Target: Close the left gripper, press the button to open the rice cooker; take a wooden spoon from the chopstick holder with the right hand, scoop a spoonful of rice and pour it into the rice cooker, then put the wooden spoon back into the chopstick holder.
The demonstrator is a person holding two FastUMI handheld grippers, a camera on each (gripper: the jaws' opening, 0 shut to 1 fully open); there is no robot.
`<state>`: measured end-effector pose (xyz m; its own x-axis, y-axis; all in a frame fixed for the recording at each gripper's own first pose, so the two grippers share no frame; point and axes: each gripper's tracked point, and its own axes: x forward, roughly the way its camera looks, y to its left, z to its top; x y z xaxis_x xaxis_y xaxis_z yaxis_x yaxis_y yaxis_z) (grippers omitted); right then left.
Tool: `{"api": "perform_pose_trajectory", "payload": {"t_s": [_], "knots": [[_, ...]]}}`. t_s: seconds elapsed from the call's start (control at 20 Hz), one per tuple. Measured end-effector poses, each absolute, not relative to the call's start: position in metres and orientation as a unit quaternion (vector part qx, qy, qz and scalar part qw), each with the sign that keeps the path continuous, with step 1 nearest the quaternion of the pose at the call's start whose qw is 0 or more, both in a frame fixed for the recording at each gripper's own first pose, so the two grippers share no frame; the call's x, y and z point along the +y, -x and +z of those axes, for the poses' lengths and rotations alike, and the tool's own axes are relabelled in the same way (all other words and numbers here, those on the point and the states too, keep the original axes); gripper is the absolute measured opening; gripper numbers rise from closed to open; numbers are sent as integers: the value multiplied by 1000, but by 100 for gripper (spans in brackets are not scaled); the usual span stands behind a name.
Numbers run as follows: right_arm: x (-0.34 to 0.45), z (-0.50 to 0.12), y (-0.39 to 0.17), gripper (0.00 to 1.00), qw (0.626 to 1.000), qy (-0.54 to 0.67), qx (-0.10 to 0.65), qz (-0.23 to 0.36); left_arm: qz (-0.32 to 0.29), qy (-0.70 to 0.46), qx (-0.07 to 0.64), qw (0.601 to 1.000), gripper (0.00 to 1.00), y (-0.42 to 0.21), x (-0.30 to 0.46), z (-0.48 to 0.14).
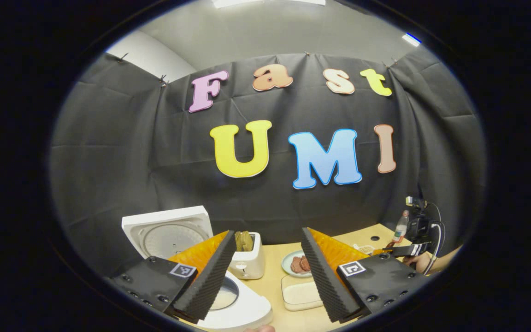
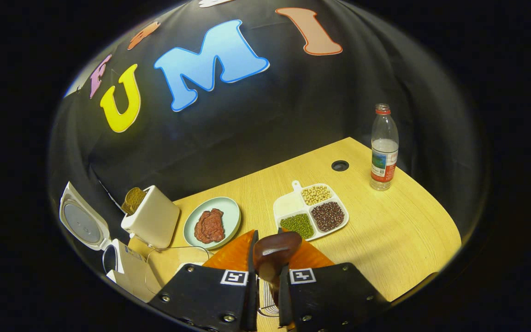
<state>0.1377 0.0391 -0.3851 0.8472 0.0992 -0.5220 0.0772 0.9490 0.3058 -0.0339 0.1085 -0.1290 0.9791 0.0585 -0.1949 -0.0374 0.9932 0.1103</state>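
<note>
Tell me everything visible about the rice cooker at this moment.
The rice cooker is white, glossy plastic by the look of it, with rounded corners, and stands on the wooden table at its left end. Its square lid is swung fully open and stands upright behind the body, showing a round grey inner plate. The round pot opening is exposed; its contents cannot be made out. A white toaster stands close beside it. The open left hand-held gripper hovers above, not touching.

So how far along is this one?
Done: the rice cooker has its lid up. In hand: the right gripper clamps the wooden spoon; the left gripper is open. Whether rice was scooped is unclear. Returning the spoon remains.
</note>
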Motion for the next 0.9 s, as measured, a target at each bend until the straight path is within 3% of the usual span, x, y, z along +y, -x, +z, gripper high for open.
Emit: {"api": "perform_pose_trajectory", "payload": {"t_s": [0.35,0.55,0.7,0.8,0.9], "knots": [[36,-392,-130,18,948,-155,278,0,15,-51,95,994,96,32,103,-126],[23,-366,-128,29,965,-95,244,-11,2,-45,83,996,99,29,94,-123],[8,-325,-130,80,979,-49,196,-25,-7,-40,78,996,96,29,89,-122],[8,-283,-127,89,987,-41,157,-19,-12,-36,74,997,96,27,86,-121],[5,-233,-123,89,993,-36,108,-14,-15,-31,72,997,99,23,84,-121]]}}
